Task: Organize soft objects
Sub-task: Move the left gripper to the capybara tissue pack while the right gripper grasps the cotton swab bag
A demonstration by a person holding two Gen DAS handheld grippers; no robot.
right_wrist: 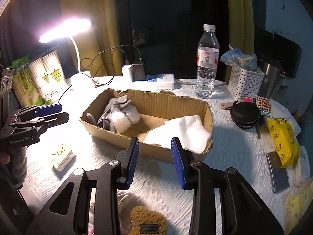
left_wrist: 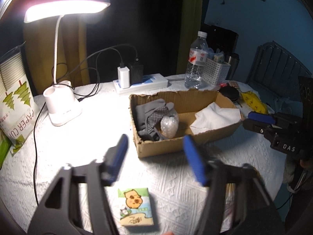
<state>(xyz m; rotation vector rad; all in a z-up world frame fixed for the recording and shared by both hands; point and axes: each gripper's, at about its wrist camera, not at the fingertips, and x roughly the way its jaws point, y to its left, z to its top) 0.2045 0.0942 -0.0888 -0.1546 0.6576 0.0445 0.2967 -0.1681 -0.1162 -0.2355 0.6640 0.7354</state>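
A torn cardboard box (left_wrist: 160, 148) (right_wrist: 127, 137) sits mid-table. Inside lie grey dotted gloves (left_wrist: 152, 115) (right_wrist: 111, 109), a bubble-wrap bundle (left_wrist: 169, 125) (right_wrist: 121, 123) and a folded white cloth (left_wrist: 217, 117) (right_wrist: 180, 131). A small tissue pack with a cartoon animal (left_wrist: 136, 207) (right_wrist: 62, 156) lies on the tablecloth below my left gripper (left_wrist: 156, 156), which is open and empty. My right gripper (right_wrist: 155, 160) is open and empty just in front of the box. It also shows in the left wrist view (left_wrist: 260, 119). A brown fuzzy object (right_wrist: 146, 221) lies beneath it.
A lit desk lamp (left_wrist: 62, 105), paper-cup pack (left_wrist: 15, 105), power strip with chargers (left_wrist: 140, 82), water bottle (right_wrist: 206, 62) and white basket (right_wrist: 244, 82) line the back. A black round case (right_wrist: 245, 115), yellow bag (right_wrist: 283, 141) and phone (right_wrist: 277, 172) lie at right.
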